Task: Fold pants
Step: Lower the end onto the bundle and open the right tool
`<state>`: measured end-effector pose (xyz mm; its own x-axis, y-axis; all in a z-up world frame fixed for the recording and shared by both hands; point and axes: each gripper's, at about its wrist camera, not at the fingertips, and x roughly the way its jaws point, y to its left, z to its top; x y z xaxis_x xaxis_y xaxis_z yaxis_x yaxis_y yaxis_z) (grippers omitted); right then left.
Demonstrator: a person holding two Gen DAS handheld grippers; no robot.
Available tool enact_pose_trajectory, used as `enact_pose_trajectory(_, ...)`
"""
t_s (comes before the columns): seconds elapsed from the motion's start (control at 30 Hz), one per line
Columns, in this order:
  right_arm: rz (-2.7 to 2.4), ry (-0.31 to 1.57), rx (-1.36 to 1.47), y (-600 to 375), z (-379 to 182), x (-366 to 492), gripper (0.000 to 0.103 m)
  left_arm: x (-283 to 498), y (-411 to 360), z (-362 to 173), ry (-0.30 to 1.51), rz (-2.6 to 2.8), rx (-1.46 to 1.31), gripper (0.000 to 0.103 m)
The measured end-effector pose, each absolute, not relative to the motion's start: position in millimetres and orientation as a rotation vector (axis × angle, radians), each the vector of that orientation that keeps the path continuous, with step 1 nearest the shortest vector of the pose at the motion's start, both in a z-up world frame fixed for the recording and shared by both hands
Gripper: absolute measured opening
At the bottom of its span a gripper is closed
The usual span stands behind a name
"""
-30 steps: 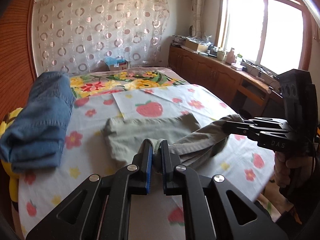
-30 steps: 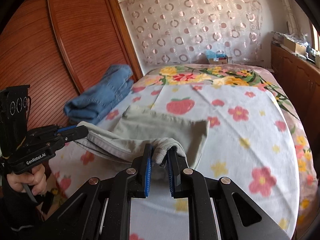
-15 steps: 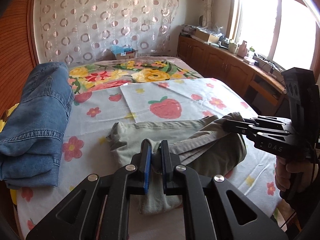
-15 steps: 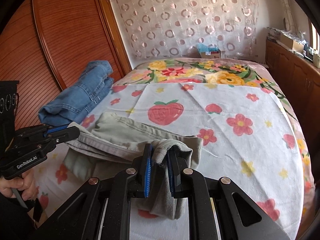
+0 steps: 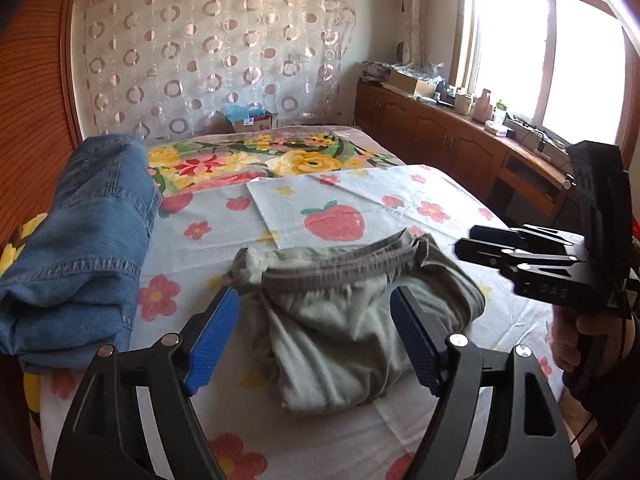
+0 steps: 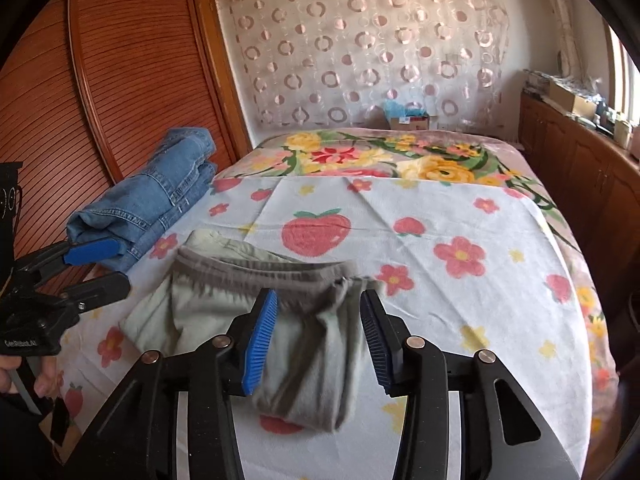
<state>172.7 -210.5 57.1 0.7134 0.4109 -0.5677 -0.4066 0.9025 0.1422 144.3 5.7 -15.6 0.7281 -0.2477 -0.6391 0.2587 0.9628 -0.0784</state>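
Observation:
The grey-green pants (image 5: 328, 340) lie in a folded heap on the flowered bed sheet (image 5: 360, 200), their waistband blurred. My left gripper (image 5: 313, 294) hangs just above them. Its jaws are opening wide, and the cloth shows between the blue pads (image 5: 212, 332) without touching them. In the right wrist view the pants (image 6: 192, 304) spread to the left of my right gripper (image 6: 319, 296). Its jaws are opening too, with a loose fold below them and nothing pinched. Each gripper shows in the other's view: the right gripper (image 5: 466, 240) at the right edge, the left gripper (image 6: 122, 264) at the left edge.
Folded blue jeans (image 5: 80, 248) (image 6: 160, 196) are stacked on the bed's left side by the wooden wardrobe (image 6: 120, 80). A wooden cabinet (image 5: 440, 140) runs under the window on the right. A cardboard box (image 6: 408, 120) stands at the head of the bed.
Both grippers were shut on the pants' lifted edge and moved it forward over the pants. Now both stand open and the cloth has dropped onto the bed.

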Motion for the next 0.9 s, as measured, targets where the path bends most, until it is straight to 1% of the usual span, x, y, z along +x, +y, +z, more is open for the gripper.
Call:
enact_pose_trajectory(0.27, 0.472, 0.697, -0.044, -225.4, 33.7, 148.7, 0.046, 138.1, 16.2, -51.3, 0.785, -0.248, 0.008, 0.079)
enact_pose_trajectory(0.5, 0.504, 0.757, -0.035, -226.9, 23.5, 151.6, 0.045, 143.6, 17.8, -76.7, 0.851, -0.225, 0.023, 0.079)
enact_pose_trajectory(0.53, 0.509, 0.764, -0.037, -226.5, 23.2, 152.5, 0.044, 144.1, 17.6, -78.4, 0.855, -0.224, 0.026, 0.079)
enact_pose_trajectory(0.57, 0.515, 0.768, -0.035, -226.4, 23.5, 153.1, 0.039, 144.3, 17.3, -80.2, 0.858, -0.224, 0.03, 0.079)
enact_pose_trajectory(0.67, 0.532, 0.78, -0.032, -226.7, 23.7, 155.4, 0.033, 146.1, 18.5, -84.4, 0.873, -0.225, 0.029, 0.079)
enact_pose_trajectory(0.77, 0.545, 0.79, -0.042, -227.7, 23.8, 154.2, 0.02, 146.1, 21.0, -84.5, 0.875, -0.226, 0.009, 0.079)
enact_pose_trajectory(0.8, 0.546, 0.788, -0.048, -229.0, 24.5, 153.6, 0.014, 145.2, 21.4, -84.5, 0.875, -0.226, 0.008, 0.079)
enact_pose_trajectory(0.9, 0.542, 0.77, -0.052, -232.9, 29.7, 153.9, 0.006, 144.7, 20.9, -84.7, 0.875, -0.225, 0.011, 0.079)
